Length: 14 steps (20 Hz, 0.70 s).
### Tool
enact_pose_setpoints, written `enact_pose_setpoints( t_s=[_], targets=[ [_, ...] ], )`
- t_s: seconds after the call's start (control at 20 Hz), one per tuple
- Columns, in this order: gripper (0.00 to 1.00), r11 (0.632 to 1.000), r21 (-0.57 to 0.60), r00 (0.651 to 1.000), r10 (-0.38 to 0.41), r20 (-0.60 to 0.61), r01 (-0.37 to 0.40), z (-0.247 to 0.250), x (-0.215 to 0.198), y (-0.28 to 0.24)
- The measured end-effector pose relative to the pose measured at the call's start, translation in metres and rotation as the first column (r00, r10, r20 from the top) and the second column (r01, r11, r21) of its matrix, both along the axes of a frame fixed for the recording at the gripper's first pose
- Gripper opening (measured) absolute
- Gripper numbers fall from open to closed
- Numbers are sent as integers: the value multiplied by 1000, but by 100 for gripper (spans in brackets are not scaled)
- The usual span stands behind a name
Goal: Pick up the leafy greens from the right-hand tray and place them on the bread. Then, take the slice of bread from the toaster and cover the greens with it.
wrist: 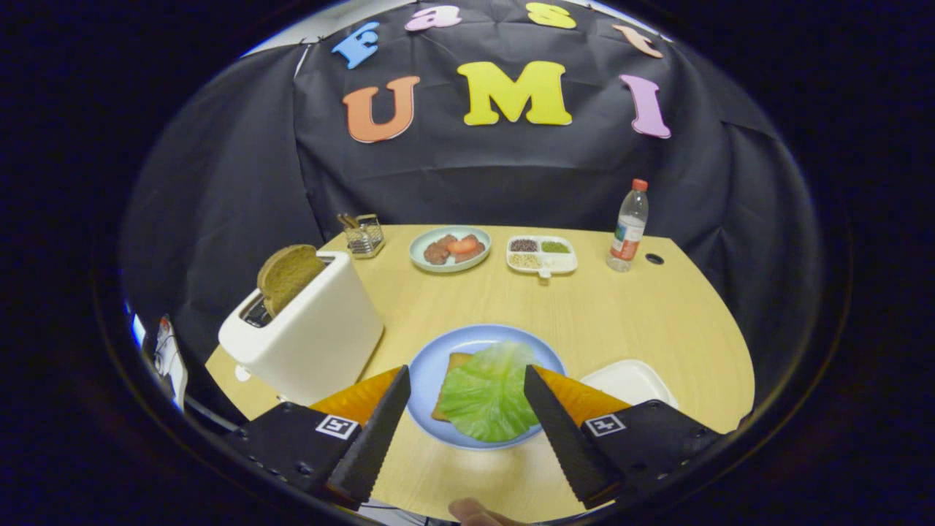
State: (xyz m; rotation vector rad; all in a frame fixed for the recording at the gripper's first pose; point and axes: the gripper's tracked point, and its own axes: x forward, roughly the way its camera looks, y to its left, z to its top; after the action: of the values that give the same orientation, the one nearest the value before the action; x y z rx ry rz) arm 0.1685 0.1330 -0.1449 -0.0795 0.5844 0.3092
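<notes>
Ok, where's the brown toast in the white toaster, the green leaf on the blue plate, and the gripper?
Brown toast slice (286, 275), gripper view, on its flat face above the slot.
Green leaf (488, 391), gripper view, on its middle, between the fingers.
Gripper (466, 380), gripper view, midway between its spread, empty fingertips.

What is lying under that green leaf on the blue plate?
A slice of bread on the blue plate; its left edge and corner peek out. The leafy greens hide the rest. The gripper is open, fingers either side.

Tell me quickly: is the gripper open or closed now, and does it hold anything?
Gripper: open, holding nothing; the leafy greens lie on the bread between its fingers.
</notes>
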Motion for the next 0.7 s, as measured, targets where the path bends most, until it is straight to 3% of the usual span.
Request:
enact_pose_setpoints(
  t_s=[0.35, 0.55, 0.7],
  targets=[
    [96, 998, 14, 995, 65, 81, -67, 67, -10, 72],
    [96, 993, 35, 991, 109, 76, -112, 78, -9, 127],
    [96, 994, 28, 992, 100, 80, -102, 72, 6, 160]
  ],
)
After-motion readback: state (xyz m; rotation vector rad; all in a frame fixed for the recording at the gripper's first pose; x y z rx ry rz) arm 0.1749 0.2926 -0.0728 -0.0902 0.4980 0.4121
